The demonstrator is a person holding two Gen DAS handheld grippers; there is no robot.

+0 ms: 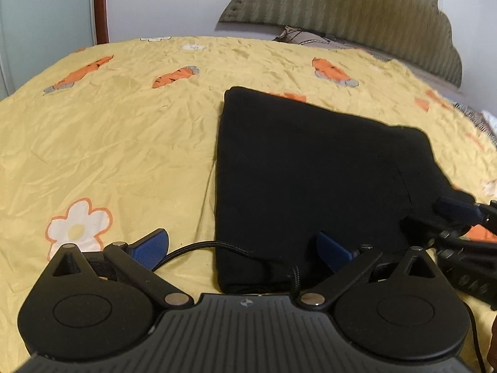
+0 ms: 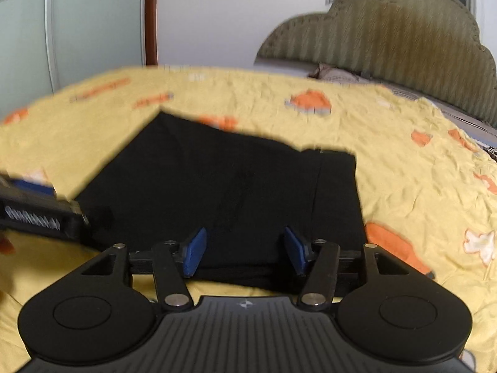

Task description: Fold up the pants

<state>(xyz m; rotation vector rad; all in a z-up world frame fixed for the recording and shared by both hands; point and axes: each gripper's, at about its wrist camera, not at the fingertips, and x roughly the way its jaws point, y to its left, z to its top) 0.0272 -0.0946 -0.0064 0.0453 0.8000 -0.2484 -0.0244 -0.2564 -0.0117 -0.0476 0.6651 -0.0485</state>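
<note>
- The black pants (image 1: pixel 310 171) lie on the bed, on a yellow bedspread (image 1: pixel 124 140) printed with carrots and flowers. They are already folded into a compact, roughly square stack, with a padded headboard (image 1: pixel 357 9) beyond them.
- Your left gripper (image 1: pixel 242 248) hovers over the near left corner of the stack. Its jaws stand wide apart with nothing between them: one blue pad is over bare bedspread, the other over the cloth.
- A braided cable (image 1: pixel 198 245) runs across the bedspread and onto the near edge of the pants, just in front of the left gripper. Keep it from being caught in a fold or dragged across the stack.
- Your right gripper (image 2: pixel 245 248) sits at the near edge of the stack, towards its right side. Its jaws are about half apart, and the pads do not press on the cloth; only the dark fabric shows behind the gap.
- From the look of the stack, the folding seems nearly done, and the step in hand reads as letting go and clearing away.
- To do this well, make sure both pads are free of the cloth before you draw back, and pull away along the bed's surface without lifting the top layer.
- The near edge looks slightly uneven in the right wrist view, though blur makes it hard to judge. If a layer has slipped, nudge it square rather than re-gripping.
</note>
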